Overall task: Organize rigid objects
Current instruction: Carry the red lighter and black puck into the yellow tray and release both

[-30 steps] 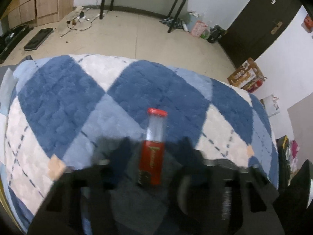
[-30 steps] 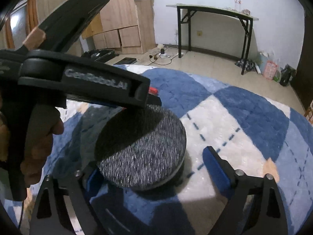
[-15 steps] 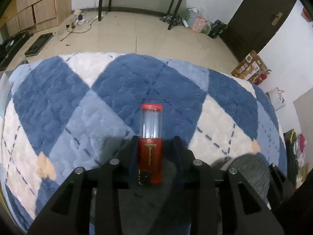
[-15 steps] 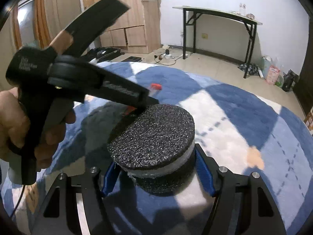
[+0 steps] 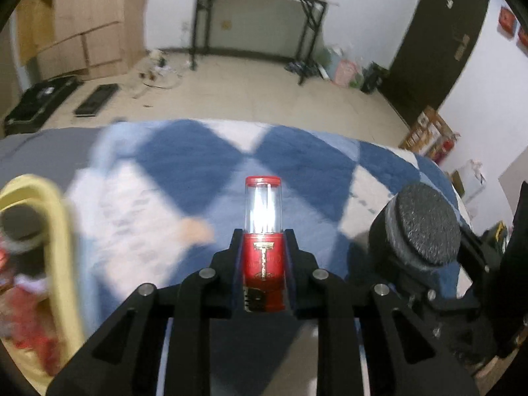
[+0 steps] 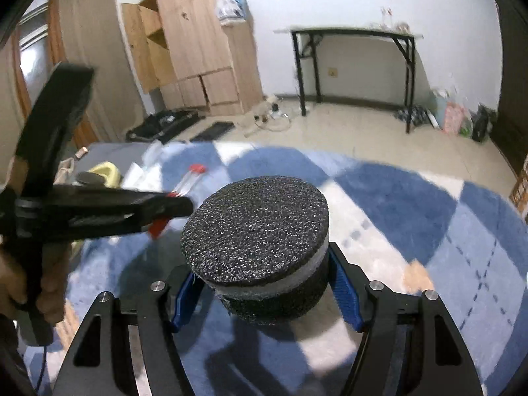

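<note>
Both tongs carry something above the blue-and-white rug [image 5: 184, 165].
Left tongs [image 5: 263, 241] clamp a red-capped tube [image 5: 263, 231]; right tongs [image 6: 264, 283] squeeze a black foam puck [image 6: 255, 234], center frame.

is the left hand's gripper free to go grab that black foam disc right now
Probably not. The left gripper is already shut on the red-capped tube, and the foam disc is itself clamped in the right gripper.
</note>
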A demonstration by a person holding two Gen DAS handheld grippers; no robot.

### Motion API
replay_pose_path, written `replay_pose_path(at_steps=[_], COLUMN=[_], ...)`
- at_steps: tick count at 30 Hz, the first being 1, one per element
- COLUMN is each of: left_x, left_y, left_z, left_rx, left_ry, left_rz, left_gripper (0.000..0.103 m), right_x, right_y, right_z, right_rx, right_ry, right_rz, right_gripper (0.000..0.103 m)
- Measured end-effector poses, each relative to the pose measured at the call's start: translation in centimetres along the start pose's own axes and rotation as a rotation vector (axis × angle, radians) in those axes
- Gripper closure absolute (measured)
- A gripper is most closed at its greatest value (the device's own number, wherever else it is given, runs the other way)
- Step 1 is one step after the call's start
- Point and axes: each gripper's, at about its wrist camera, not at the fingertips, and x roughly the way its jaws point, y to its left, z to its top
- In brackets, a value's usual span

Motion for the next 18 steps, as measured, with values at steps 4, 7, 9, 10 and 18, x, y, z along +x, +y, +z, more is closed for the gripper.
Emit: replay_pose_path(at_steps=[4,7,9,10,18], left_x=[-5.4,-9.5,-11.7,-12.7,-12.8], left_y=[7.0,12.7,16.0,17.8,25.5], left_z=[-0.9,-1.9,-2.8,-3.5,-7.1], left_rx=[-0.022,-0.087,-0.135,-0.163,-0.344], left_ry=[-0.009,-0.031,-0.051,-0.06,-0.061], left_rz=[0.115,0.196,0.244,0.272,0.287], left_gripper=[0.079,0.079,0.079,0.079,0.079], right_x=[0.0,0.5,1.0,1.3,7.9], right_y=[6.8,12.5,16.6,18.3,28.3], right_z=[1.1,2.2,3.1,3.5,8.3], right_rx=[-0.107,-0.135,-0.168,-0.176,-0.282], right_ry=[-0.007,-0.013,-0.013,-0.012,0.078], right_rz=[0.077,0.171,0.218,0.237,0.293], right_gripper=[0.034,0.034,0.034,0.034,0.034])
